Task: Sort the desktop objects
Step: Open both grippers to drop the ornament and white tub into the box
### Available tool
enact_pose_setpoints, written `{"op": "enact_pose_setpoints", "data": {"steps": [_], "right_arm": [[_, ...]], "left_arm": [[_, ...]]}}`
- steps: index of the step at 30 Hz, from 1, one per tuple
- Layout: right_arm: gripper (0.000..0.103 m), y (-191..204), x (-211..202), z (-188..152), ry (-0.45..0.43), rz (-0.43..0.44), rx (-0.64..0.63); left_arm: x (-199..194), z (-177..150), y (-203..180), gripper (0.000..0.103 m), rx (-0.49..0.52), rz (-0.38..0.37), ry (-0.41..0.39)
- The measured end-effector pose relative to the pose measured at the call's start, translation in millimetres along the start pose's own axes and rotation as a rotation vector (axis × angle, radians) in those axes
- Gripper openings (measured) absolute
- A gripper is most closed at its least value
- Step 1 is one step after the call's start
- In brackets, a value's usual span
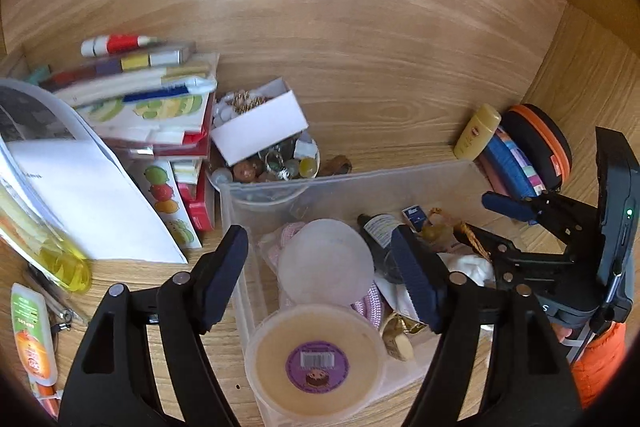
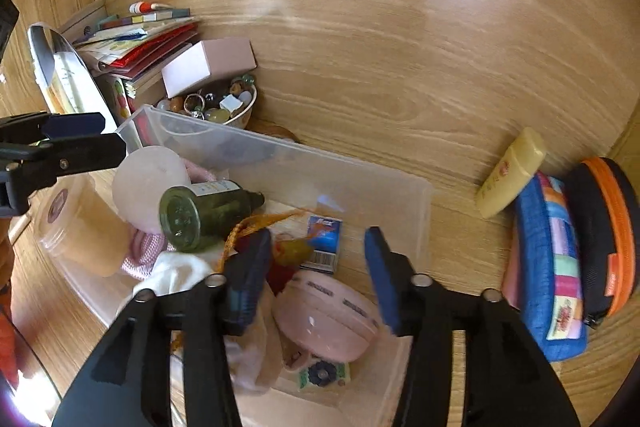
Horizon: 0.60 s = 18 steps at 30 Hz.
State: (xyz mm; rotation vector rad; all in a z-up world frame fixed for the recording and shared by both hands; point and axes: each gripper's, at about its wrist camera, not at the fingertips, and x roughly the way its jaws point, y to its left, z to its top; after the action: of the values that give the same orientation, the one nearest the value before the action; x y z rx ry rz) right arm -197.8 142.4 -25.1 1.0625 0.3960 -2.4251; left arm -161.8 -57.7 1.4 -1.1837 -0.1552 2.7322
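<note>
Left gripper [image 1: 320,267] hangs with jaws apart over a clear plastic bin [image 1: 352,183] holding a lidded tub [image 1: 316,363] and clutter.

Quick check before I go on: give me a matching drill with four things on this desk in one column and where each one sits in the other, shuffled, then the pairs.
Things:
1. green glass bottle
2. yellow lotion bottle
3. white box
4. blue pencil case

Places:
A. leaning against the back wall, outside the clear bin
B. on top of the bowl of beads
C. lying on its side inside the clear bin
D. on the desk to the right of the bin, next to the orange-trimmed black pouch

Pairs: 1-C, 2-A, 3-B, 4-D
</note>
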Motion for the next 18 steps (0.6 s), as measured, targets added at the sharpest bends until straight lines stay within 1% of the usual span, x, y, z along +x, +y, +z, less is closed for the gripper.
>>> {"op": "enact_pose_setpoints", "data": {"steps": [2, 5, 7, 9, 13, 15, 16, 18], "right_arm": [[0.05, 1, -7, -4, -0.011, -0.01, -0.004], [0.052, 1, -17, -10, -0.021, -0.011, 0.005], [0.056, 0, -25, -13, -0.033, -0.017, 0.005], [0.06, -1, -37, -17, -0.057, -0.028, 0.005], [0.064, -1, -59, -23, -0.098, -0.029, 0.006], [0.072, 1, -69, -25, -0.118, -0.034, 0.001], [0.075, 4, -75, -27, -0.133, -0.045, -0.003], [0.084, 12, -90, -32, -0.176, -0.081, -0.025]], "left_arm": [[-8, 0, -7, 0.074, 0.022, 0.018, -0.024], [-19, -2, -15, 0.074, 0.046, 0.018, -0.049], [-28, -5, -21, 0.076, 0.061, 0.026, -0.067], [-36, -8, -26, 0.08, 0.075, 0.032, -0.084], [-52, -17, -35, 0.082, 0.095, 0.03, -0.116], [-60, -22, -41, 0.082, 0.119, 0.046, -0.138], [-63, -24, -44, 0.082, 0.129, 0.057, -0.147], [-70, -30, -49, 0.082, 0.14, 0.073, -0.161]]}}
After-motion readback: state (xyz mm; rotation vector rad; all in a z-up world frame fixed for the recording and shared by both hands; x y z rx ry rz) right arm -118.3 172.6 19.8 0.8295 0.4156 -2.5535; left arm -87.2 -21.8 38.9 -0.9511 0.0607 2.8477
